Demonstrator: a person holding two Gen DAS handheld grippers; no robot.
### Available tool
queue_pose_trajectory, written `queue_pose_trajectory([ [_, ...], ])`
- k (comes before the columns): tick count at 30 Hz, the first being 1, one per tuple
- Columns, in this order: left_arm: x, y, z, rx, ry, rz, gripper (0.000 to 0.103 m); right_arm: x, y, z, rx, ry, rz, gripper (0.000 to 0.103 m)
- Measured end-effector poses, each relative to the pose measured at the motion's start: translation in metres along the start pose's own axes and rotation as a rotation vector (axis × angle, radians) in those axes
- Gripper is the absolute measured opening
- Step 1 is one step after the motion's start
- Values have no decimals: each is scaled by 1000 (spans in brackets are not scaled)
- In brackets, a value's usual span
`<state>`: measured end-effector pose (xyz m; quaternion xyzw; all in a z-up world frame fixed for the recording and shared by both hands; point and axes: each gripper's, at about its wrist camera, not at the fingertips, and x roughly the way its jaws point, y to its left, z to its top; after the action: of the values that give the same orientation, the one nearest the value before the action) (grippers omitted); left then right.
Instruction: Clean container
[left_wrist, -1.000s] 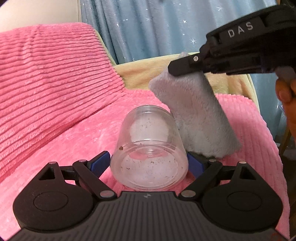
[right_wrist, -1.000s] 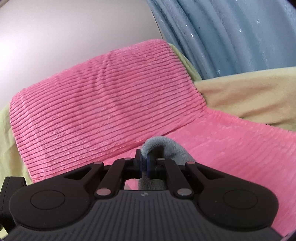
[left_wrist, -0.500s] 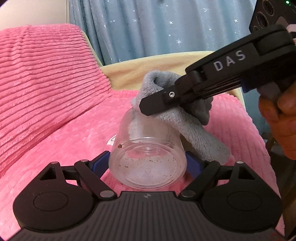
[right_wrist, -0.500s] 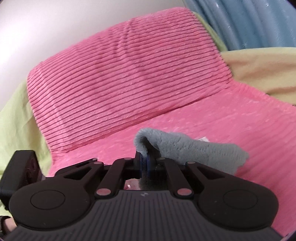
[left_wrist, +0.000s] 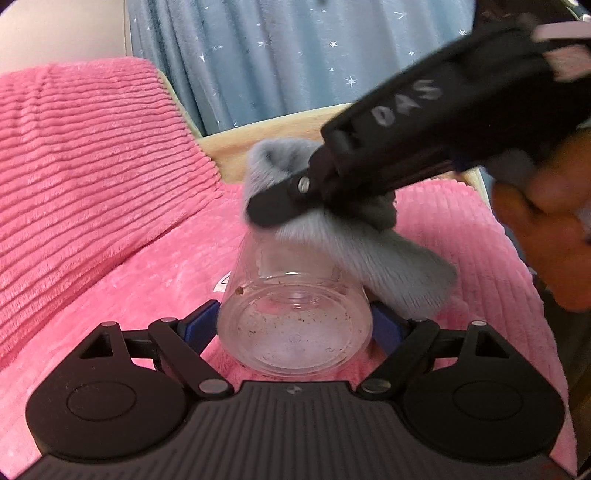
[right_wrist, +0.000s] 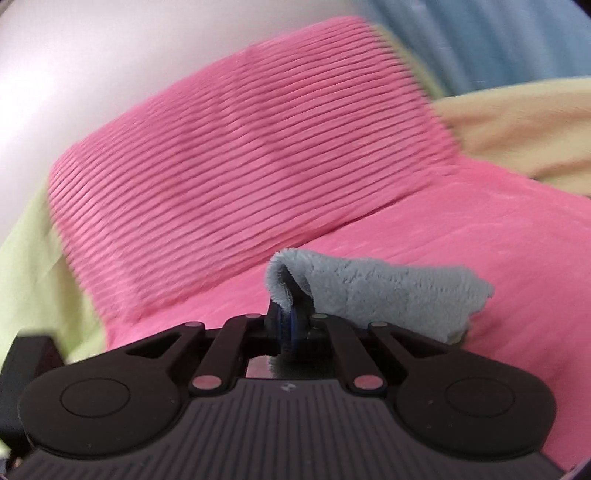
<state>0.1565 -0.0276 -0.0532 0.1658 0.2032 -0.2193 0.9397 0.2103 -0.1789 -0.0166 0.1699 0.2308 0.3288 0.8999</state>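
The left gripper (left_wrist: 295, 325) pinches the dirty clear jar (left_wrist: 293, 314) over the pink blanket (left_wrist: 110, 177), and the right gripper (right_wrist: 291, 321), pressed on the grey cloth (right_wrist: 388, 291), should push it deep inside while turning.

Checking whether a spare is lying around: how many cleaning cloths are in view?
1: the grey cloth, pinched in the right gripper at the mouth of the jar the left gripper holds.

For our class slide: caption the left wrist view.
Left tongs grip a speckled clear container while right tongs press a grey cloth onto it.
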Motion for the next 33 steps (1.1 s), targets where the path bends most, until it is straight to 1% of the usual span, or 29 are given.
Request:
queue_pose_trajectory([
  [2, 0, -1, 0, 7, -1, 3, 85, -2, -8, 2, 37, -20, -27, 2],
  [4, 0, -2, 0, 11, -2, 5, 85, -2, -7, 1, 39, -10, -8, 4],
  [5, -1, -2, 0, 8, -2, 4, 85, -1, -5, 0, 33, 3, 15, 4],
  [8, -2, -2, -1, 6, -1, 3, 85, 5, 8, -5, -3, 77, 132, 4],
  [10, -2, -2, 0, 5, -1, 3, 85, 9, 16, -7, -33, 118, 181, 4],
  [11, -2, -2, 0, 4, 0, 3, 85, 11, 16, -7, -33, 124, 188, 3],
  [13, -2, -2, 0, 6, 1, 3, 85, 14, 10, -4, -11, 111, 173, 1],
  [14, -1, -2, 0, 9, 2, 4, 85, 14, 5, -3, 6, 88, 139, 1],
  [16, -1, -2, 1, 11, 1, 4, 85, 10, -7, -1, 45, 12, 21, 1],
  [17, -1, -2, 1, 12, 0, 4, 85, 8, -11, -1, 65, -3, 2, 1],
  [20, -1, 0, 2, -5, 4, -1, 85, 5, -20, -2, 119, -23, -12, 2],
  [23, -1, 4, 2, -44, 12, -10, 86, 3, -12, -5, 57, -22, -23, 2],
  [25, -1, 8, 3, -79, 14, -18, 86, 6, -11, -3, 42, -20, -25, 2],
  [31, -2, 33, 1, -283, 11, -103, 86, 9, -6, -1, 21, -20, -29, 2],
  [33, -3, 36, 0, -299, 9, -112, 86, 11, -6, 0, 23, -22, -31, 2],
])
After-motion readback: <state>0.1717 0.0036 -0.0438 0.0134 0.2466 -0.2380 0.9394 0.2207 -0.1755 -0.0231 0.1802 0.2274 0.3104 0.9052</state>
